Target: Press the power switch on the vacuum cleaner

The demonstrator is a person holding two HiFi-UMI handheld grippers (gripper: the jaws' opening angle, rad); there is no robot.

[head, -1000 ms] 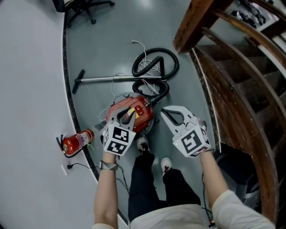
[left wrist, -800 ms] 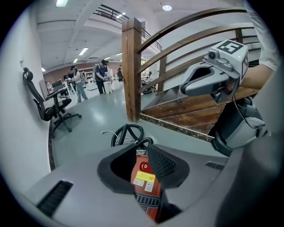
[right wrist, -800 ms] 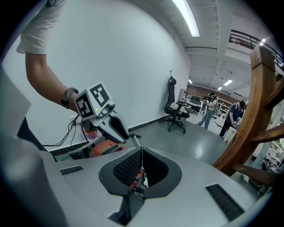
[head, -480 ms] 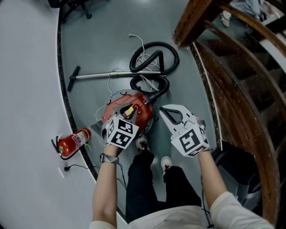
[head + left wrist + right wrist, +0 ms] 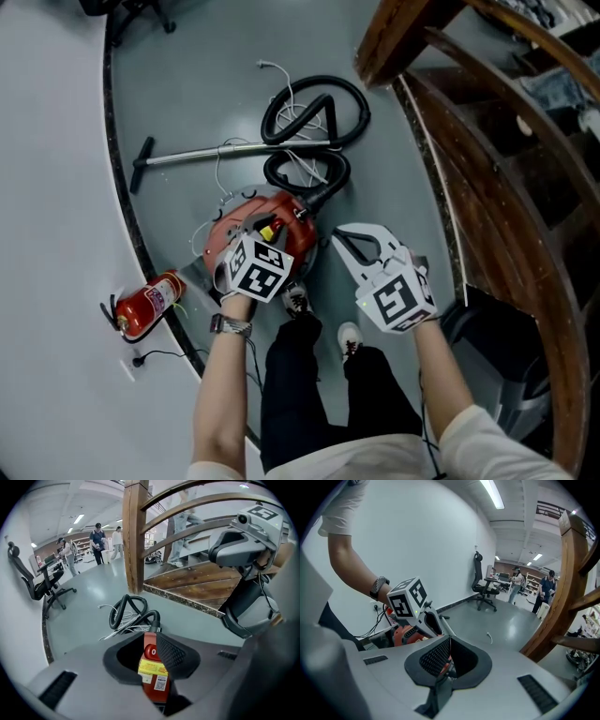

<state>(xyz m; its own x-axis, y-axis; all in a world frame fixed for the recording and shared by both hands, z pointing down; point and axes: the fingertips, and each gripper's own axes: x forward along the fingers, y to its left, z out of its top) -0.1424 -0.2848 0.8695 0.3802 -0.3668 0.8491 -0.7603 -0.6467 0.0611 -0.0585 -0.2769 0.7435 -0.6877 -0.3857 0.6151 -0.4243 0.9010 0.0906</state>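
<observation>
One vacuum cleaner (image 5: 232,232), one hose (image 5: 349,97), one fire extinguisher (image 5: 148,303); two tools: left tool (image 5: 270,232), right tool (image 5: 341,235).

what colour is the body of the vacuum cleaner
The vacuum cleaner body is red, with a black hose; the head view shows it best.

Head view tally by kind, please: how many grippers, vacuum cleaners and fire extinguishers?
Grippers: 2, the left gripper and the right gripper
Vacuum cleaner: 1
Fire extinguisher: 1
Total: 4
</observation>
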